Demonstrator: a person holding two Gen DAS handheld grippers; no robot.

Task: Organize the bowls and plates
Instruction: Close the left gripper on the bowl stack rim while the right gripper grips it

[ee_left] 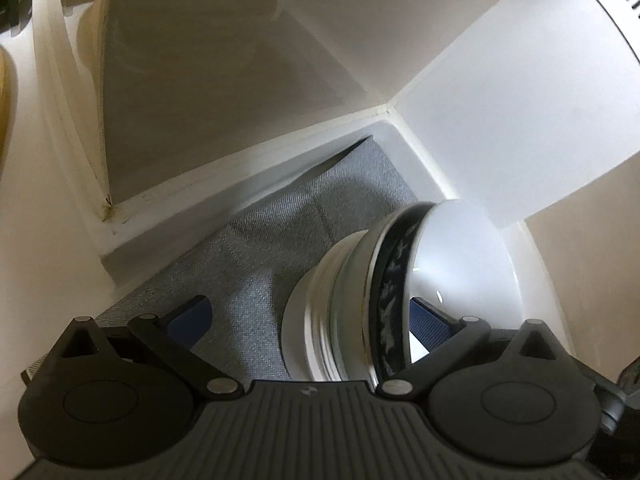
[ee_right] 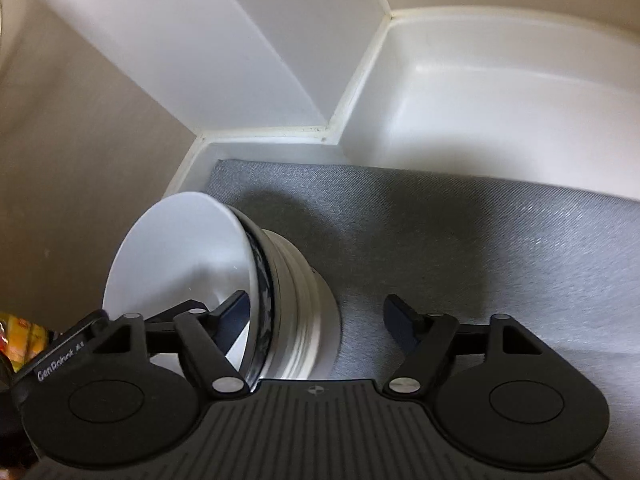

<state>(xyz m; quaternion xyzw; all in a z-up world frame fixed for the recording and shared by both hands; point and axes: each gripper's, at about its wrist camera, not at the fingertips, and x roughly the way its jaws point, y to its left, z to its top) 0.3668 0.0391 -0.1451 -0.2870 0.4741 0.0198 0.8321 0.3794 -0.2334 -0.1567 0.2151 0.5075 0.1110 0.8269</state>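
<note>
Both tongs (ee_left: 310, 312) (ee_right: 316, 316) gape, straddling the stacked bowls' (ee_right: 224, 280) rim, mouth upward, on the grey mat (ee_right: 480, 240).

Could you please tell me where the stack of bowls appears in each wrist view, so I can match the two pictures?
Left wrist view: the stack of bowls sits lower right of centre, beside the gripper's right-hand finger.
Right wrist view: the stack sits lower left, by the left-hand finger.
Shared landmark: the grey mat under the stack.
</note>
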